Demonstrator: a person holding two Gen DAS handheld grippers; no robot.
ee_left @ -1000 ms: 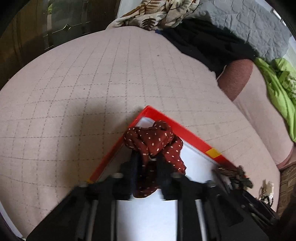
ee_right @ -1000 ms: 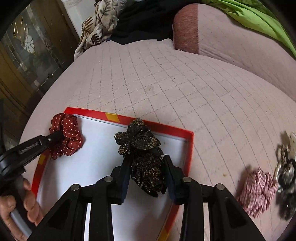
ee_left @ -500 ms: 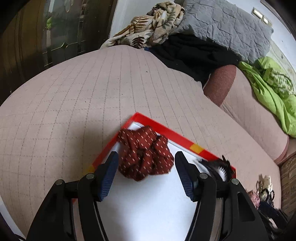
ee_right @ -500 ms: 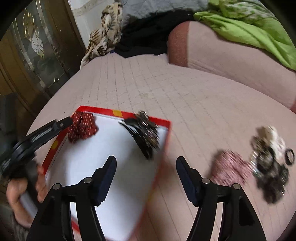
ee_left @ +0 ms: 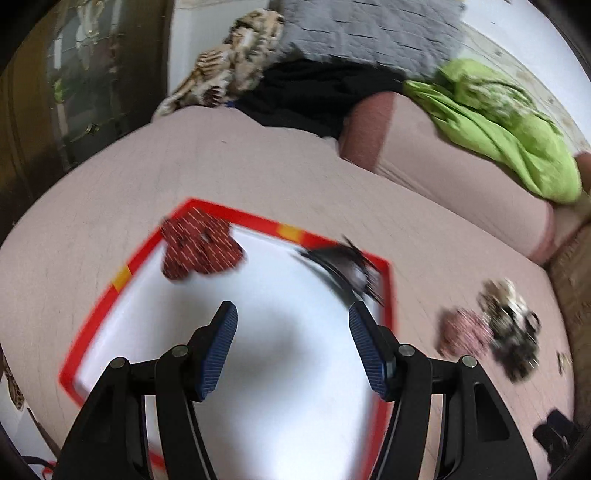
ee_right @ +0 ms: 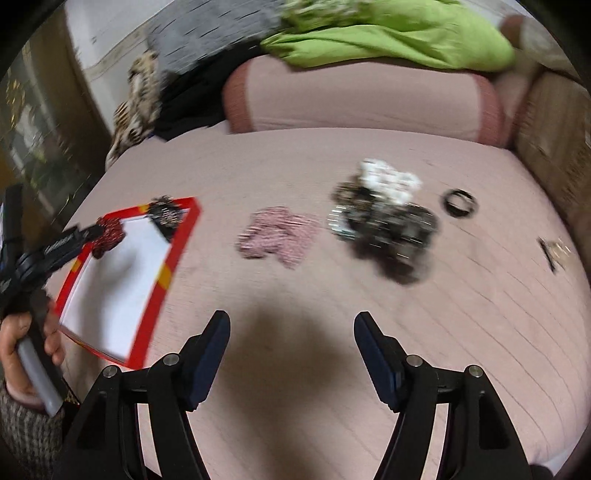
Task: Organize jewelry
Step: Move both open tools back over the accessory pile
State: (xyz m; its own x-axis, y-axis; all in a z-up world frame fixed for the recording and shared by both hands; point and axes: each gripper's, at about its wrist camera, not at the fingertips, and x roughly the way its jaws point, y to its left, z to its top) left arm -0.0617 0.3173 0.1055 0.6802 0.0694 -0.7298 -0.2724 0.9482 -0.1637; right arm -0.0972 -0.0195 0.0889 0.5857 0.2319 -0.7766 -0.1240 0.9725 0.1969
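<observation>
A red-rimmed white tray [ee_left: 255, 218] lies on the pink quilt. In it lie a red dotted scrunchie [ee_left: 199, 251] at the far left and a dark jewelled hair clip [ee_left: 343, 267] at the far right. My left gripper [ee_left: 291, 328] is open and empty above the tray. My right gripper [ee_right: 291, 332] is open and empty over bare quilt, right of the tray [ee_right: 177, 243]. Ahead of it lie a pink checked scrunchie [ee_right: 277, 232], a dark pile of hair accessories [ee_right: 384, 218] and a black ring [ee_right: 460, 203].
A small gold clip [ee_right: 554, 251] lies at the far right. A pink bolster [ee_right: 354, 96], green cloth [ee_right: 388, 33] and dark clothes [ee_left: 306, 92] border the back. The pile also shows in the left wrist view [ee_left: 509, 325]. A hand holds the left gripper's handle [ee_right: 33, 354].
Both grippers opened, letting go of the red scrunchie and the jewelled clip in the tray, and drew back. The right gripper swung right, off the tray, toward the pile.
</observation>
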